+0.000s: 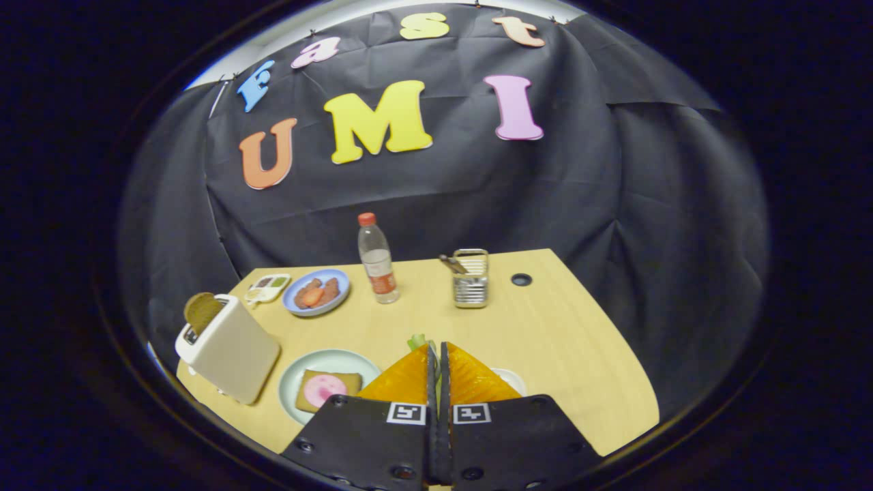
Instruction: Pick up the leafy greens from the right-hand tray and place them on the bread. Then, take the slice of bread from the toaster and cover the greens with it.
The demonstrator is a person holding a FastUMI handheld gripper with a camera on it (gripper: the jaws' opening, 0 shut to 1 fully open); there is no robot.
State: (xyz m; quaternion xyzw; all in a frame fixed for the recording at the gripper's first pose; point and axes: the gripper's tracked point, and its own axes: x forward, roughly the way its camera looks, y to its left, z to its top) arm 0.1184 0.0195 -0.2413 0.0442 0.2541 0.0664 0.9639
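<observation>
The gripper (436, 351) rides high over the near edge of the table (545, 341), its two fingers pressed almost together with a scrap of leafy greens (417, 340) clenched between them; only a small green tuft pokes out at the tips, about 11 o'clock from them, and the rest is hidden by the fingers. Just behind the right finger, at 4 o'clock from the tips, a sliver of a white tray (511, 378) peeks out, mostly covered. At 8 o'clock from the tips lies a pale green plate (307, 365) holding a slice of bread (344, 382) topped with a round pink slice (324, 389); the plate's right rim is cut off by the left finger. Further out at 9 o'clock stands a white toaster (228, 351) close to the table's left edge, with a brown slice (202, 310) sticking up from its slot. The middle of the table between the fingers and the far row is bare wood, and the right side out to the curved edge is open too. In the far row, from 10 to 1 o'clock: a small white dish (267, 286) whose contents are too small to tell, a blue plate (316, 292) with reddish food, a clear bottle (377, 259) with a red cap, and a metal holder (470, 279) with utensils. A dark round hole (521, 279) sits beside it near the far edge.
</observation>
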